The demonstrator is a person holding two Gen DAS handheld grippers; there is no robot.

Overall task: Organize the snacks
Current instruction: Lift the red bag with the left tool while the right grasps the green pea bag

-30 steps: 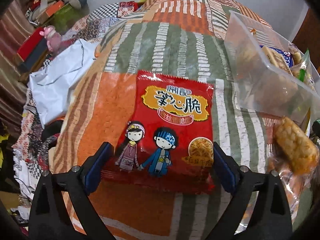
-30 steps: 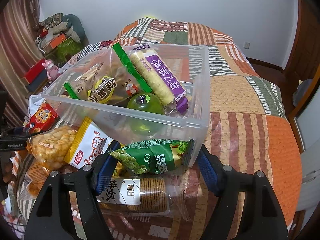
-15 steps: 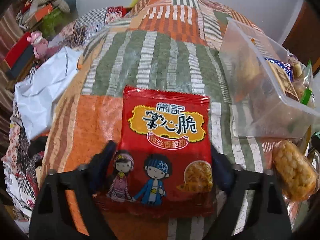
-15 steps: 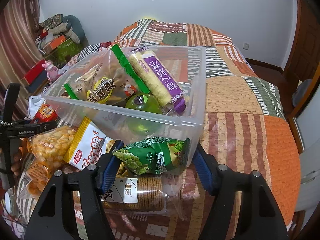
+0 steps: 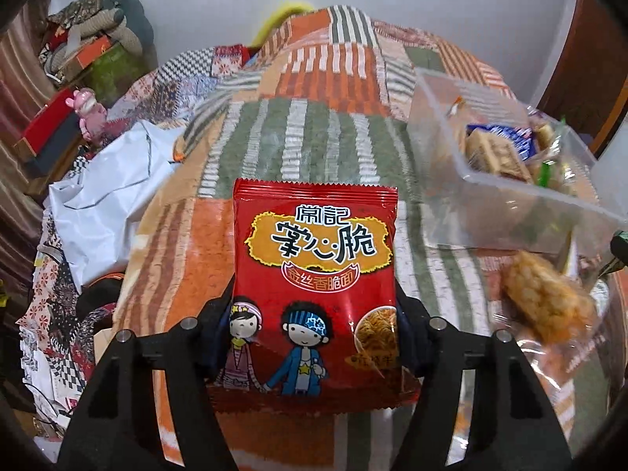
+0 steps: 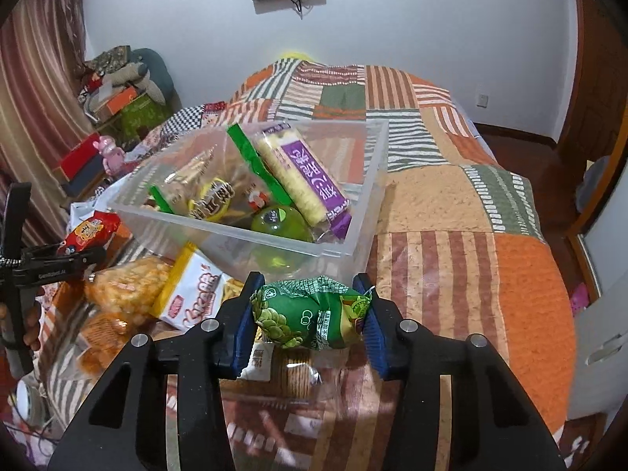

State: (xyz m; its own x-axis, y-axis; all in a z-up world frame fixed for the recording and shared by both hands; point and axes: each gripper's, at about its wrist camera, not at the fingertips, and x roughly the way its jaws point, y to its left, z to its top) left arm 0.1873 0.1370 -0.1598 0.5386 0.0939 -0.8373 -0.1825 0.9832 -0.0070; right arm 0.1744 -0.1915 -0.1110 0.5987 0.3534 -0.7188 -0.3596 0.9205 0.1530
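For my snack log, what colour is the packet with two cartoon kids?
Red, with a yellow title panel; the snack packet shows best in the left wrist view.

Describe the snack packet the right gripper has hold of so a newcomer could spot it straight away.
Start at the clear plastic bin on the patchwork bedspread. Just in front of its near wall, the right gripper, whose jaws have just been closing, pinches the green pea packet between blue pads. It is the only green crinkled bag outside the bin; the packets beside it are yellow, orange or clear.

Glossy red foil packet [image 5: 314,294], clear smooth plastic bin [image 6: 345,212], woven cloth quilt [image 6: 451,212]
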